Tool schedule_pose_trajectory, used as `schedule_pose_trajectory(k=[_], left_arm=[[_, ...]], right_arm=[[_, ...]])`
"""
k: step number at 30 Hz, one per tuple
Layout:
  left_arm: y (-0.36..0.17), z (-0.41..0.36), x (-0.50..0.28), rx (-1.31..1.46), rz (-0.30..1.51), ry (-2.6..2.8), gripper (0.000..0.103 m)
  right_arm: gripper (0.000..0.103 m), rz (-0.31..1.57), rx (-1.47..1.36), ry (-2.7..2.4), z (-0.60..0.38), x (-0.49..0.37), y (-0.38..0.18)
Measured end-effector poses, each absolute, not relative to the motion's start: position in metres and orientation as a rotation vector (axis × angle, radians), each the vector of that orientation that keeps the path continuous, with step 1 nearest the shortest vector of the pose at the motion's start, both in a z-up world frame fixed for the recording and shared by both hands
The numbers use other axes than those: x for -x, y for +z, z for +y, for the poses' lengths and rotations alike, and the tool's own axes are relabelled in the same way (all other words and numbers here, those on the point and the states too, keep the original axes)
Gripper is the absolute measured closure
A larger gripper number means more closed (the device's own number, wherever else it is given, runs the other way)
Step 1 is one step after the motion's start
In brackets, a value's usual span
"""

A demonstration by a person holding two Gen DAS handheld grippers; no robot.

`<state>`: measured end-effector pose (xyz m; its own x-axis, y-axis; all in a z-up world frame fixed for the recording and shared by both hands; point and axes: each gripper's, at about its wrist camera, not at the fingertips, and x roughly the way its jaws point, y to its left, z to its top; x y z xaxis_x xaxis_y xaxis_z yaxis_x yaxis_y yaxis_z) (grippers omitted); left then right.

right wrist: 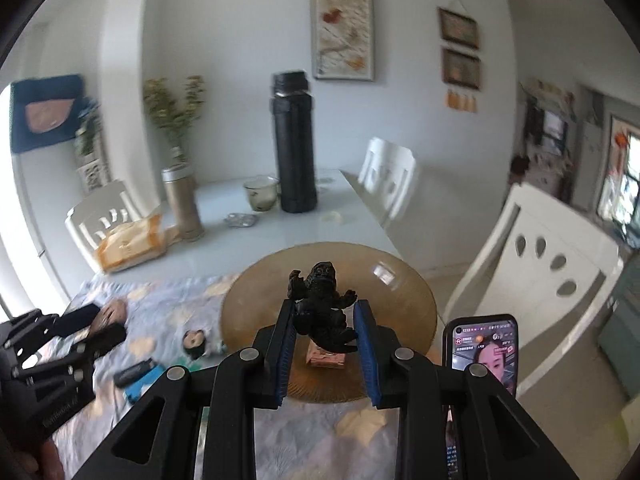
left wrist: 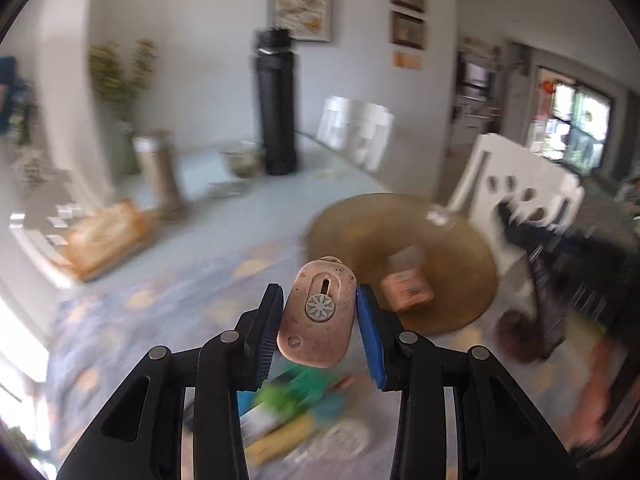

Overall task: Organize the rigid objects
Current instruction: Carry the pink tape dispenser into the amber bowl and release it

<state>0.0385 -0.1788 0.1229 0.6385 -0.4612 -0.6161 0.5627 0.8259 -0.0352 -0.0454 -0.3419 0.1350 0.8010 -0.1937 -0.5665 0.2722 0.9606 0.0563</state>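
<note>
My left gripper (left wrist: pixel 318 312) is shut on a pink speckled plastic piece (left wrist: pixel 318 318) with a grey flower button, held above the patterned cloth left of the amber glass plate (left wrist: pixel 452 280). A small orange box (left wrist: pixel 406 290) lies on that plate. My right gripper (right wrist: pixel 326 330) is shut on a black monster figurine (right wrist: pixel 322 306), held over the amber plate (right wrist: pixel 256 308), above the orange box (right wrist: pixel 326 358). The left gripper (right wrist: pixel 86 328) with the pink piece (right wrist: pixel 110 312) shows at the left of the right wrist view.
On the cloth lie a small doll head (right wrist: pixel 194 342), a black and blue item (right wrist: pixel 138 376) and blurred green and yellow toys (left wrist: pixel 288 412). A phone (right wrist: pixel 486 346) stands right of the plate. Further back stand a black flask (right wrist: pixel 294 142), glass cup (right wrist: pixel 262 192), gold tumbler (right wrist: pixel 182 200), snack bag (right wrist: pixel 132 242). White chairs (right wrist: pixel 532 280) are at the right.
</note>
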Motion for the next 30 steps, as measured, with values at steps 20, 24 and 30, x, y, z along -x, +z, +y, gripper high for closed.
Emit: schedule_pose_trajectory(k=[20, 24, 30], left_arm=[[0.146, -0.12, -0.036, -0.061, 0.615, -0.581, 0.037], [0.141, -0.065, -0.016, -0.063, 0.607, -0.474, 0.037], [0.085, -0.008, -0.013, -0.015, 0.708, -0.404, 0.037]], right_arm=[[0.043, 0.666, -0.176, -0.219, -0.331, 0.04, 0.132], [0.04, 0.656, -0.141, -0.102, -0.296, 0.053, 0.129], [0.019, 0.672, -0.104, 0.001, -0.251, 0.062, 0.085]])
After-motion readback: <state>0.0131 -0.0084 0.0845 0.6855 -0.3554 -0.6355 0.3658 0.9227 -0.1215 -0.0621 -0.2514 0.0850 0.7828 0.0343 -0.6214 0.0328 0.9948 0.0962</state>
